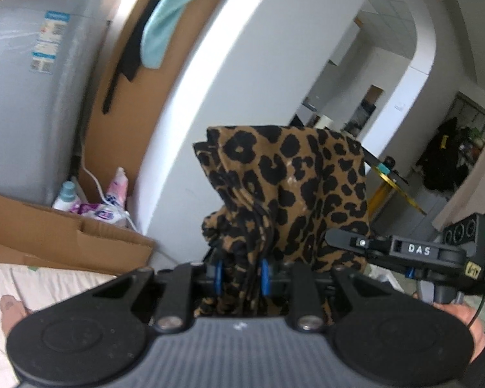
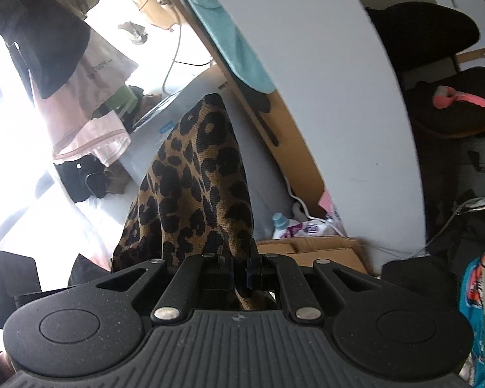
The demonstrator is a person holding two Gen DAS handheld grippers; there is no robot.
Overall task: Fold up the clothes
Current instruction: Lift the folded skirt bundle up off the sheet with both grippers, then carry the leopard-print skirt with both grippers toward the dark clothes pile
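A leopard-print garment is lifted in the air, bunched and standing up above the fingers. My left gripper is shut on a thick gathered fold of it, the blue pads pressing on both sides. The other gripper's black body shows at the right in the left wrist view, reaching into the same cloth. In the right wrist view the leopard-print garment rises as a tall peak, and my right gripper is shut on a thin edge of it.
A white curved wall stands behind, with a brown cardboard sheet holding a teal cloth. A grey appliance, bottles, a cardboard box and a pale bed sheet lie left. A black chair is right.
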